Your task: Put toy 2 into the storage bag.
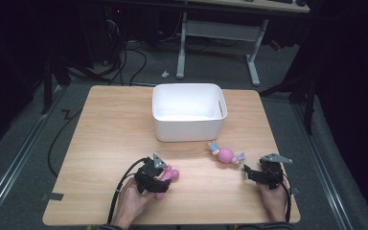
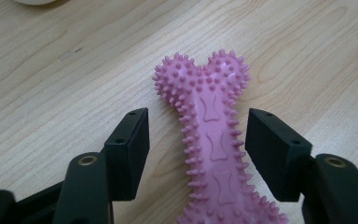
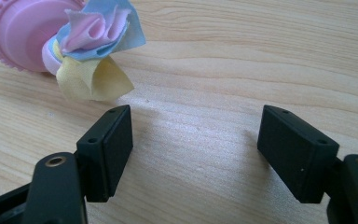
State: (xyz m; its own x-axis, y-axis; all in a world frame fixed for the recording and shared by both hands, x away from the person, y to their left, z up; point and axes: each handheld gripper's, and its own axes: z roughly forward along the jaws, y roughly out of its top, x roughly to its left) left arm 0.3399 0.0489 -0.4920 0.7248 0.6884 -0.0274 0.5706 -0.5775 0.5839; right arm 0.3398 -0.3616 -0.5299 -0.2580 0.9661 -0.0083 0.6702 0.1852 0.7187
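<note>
Left gripper (image 2: 198,140) astride pink spiked bone toy (image 2: 212,140) on the table (image 2: 51,93)
Jaws apart, pads flanking the shaft, not pressing; right gripper (image 3: 196,149) wide apart over bare wood, near pink ball toy (image 3: 23,32); white bin (image 1: 189,112) beyond.

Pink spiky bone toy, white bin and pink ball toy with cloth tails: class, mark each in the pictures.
pink spiky bone toy (image 2: 213,140), left gripper view, on its shaft.
white bin (image 1: 189,125), high view, on its front wall.
pink ball toy (image 1: 226,155), high view, on its round body.
</note>
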